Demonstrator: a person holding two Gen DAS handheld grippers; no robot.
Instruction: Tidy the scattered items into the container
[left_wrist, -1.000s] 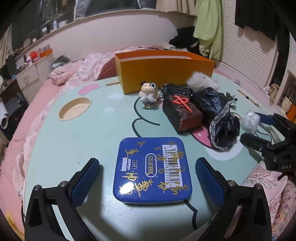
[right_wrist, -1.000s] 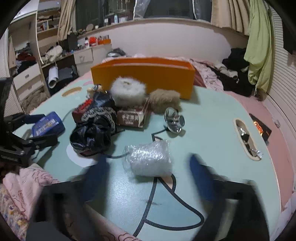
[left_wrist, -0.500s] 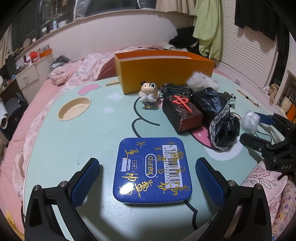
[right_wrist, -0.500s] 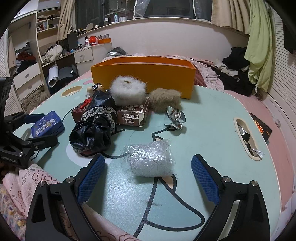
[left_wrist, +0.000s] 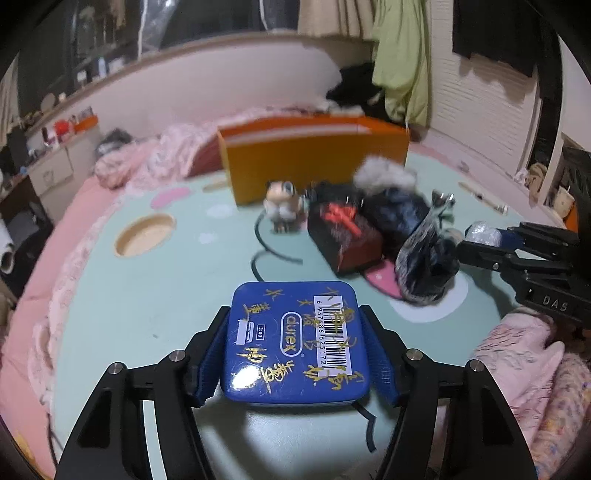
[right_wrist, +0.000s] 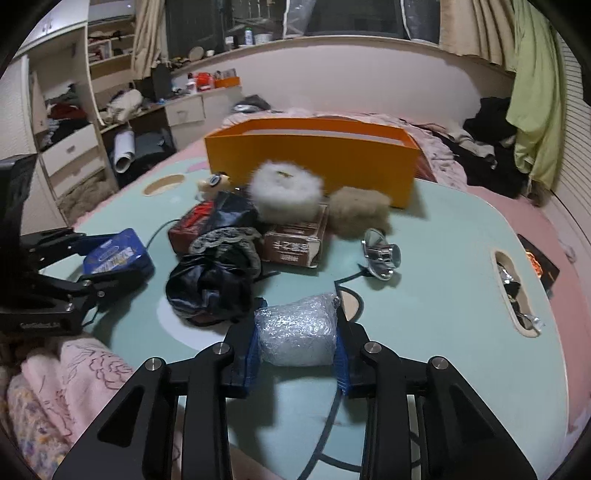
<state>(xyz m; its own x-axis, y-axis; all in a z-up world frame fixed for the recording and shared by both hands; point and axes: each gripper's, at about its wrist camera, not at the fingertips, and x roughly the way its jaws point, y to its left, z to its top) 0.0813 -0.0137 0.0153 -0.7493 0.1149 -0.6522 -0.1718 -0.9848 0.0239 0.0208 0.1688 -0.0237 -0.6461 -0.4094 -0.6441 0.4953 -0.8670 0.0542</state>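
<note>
A blue tin with gold writing lies on the pale green table. It sits between the jaws of my left gripper, which are closing, the blue pads pressing its two sides. A bubble-wrap bundle sits between the closing jaws of my right gripper, pads against both its ends. The open orange box stands at the far side of the table, beyond the pile. In the right wrist view the left gripper and the tin show at the left.
Between grippers and box lie a panda figure, a dark red block, black lace cloth, a white puff, a tan puff, a brown carton and a small mirror. Pink bedding surrounds the table.
Both grippers' jaws have come in from wide open: the left onto the blue tin, the right onto the bubble-wrap bundle. Neither hand has shifted much.
</note>
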